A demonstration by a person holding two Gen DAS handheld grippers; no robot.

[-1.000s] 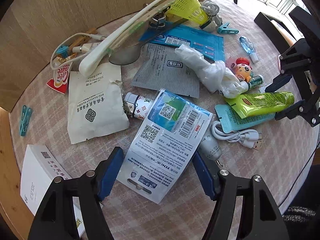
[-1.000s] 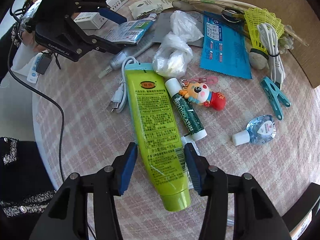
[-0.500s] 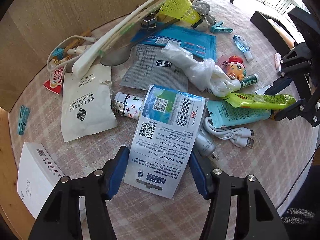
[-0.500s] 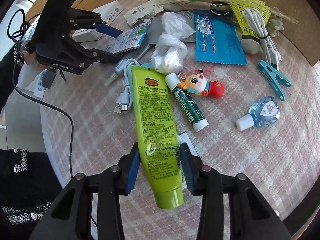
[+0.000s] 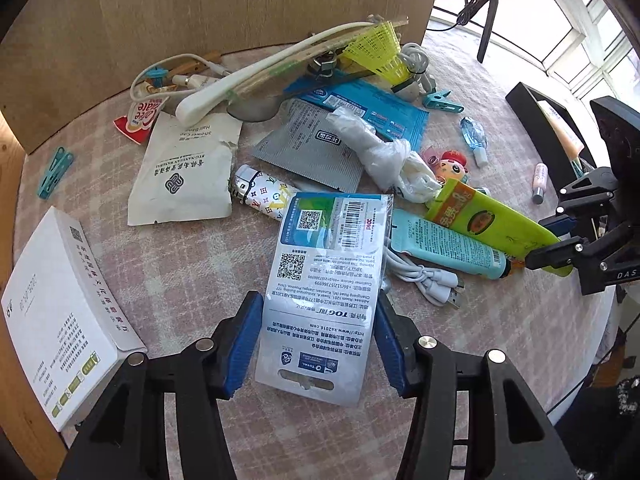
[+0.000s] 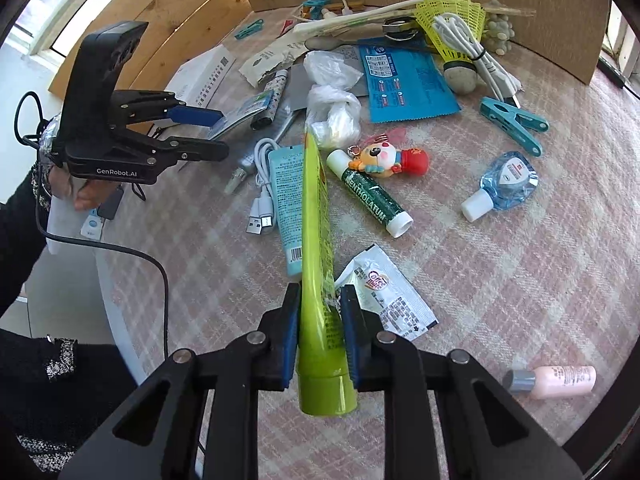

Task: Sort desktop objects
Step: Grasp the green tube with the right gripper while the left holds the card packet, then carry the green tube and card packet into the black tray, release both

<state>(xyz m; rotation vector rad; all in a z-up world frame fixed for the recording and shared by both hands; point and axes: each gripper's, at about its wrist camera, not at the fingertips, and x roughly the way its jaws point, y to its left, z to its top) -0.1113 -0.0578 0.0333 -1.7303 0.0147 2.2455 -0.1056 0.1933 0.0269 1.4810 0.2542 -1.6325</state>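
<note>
The right gripper (image 6: 319,332) has its jaws pinched on one green tube (image 6: 316,240) near the cap end, turned on edge with its crimped end pointing towards the clutter; the left gripper (image 5: 316,344) has its jaws spread either side of one white barcode packet (image 5: 324,280), and whether the pads touch the packet's edges cannot be told; the packet's far end rests over one patterned lighter (image 5: 260,194).

On the checked tablecloth (image 6: 520,280) lie one teal tube (image 6: 286,204) just beside the green one; two white cables, one loose by the teal tube (image 6: 262,176) and one bundled by the shuttlecock (image 6: 476,54); one yellow shuttlecock (image 6: 452,20); one lip balm stick (image 6: 372,196) touching one doll keychain (image 6: 388,158); one small blue bottle (image 6: 500,184); one pink bottle (image 6: 556,380) well apart near the table's edge; one creamer sachet (image 6: 384,296) just beside the right jaw.

Three teal clothes pegs show: one near the bundled cable (image 6: 512,122), one by the white box (image 5: 54,172), one at the back tangled with a cord (image 5: 154,76); there is one white box (image 5: 60,320), one blue foil packet (image 5: 360,106), one grey packet (image 5: 316,148) and one crumpled plastic bag (image 5: 384,156).
</note>
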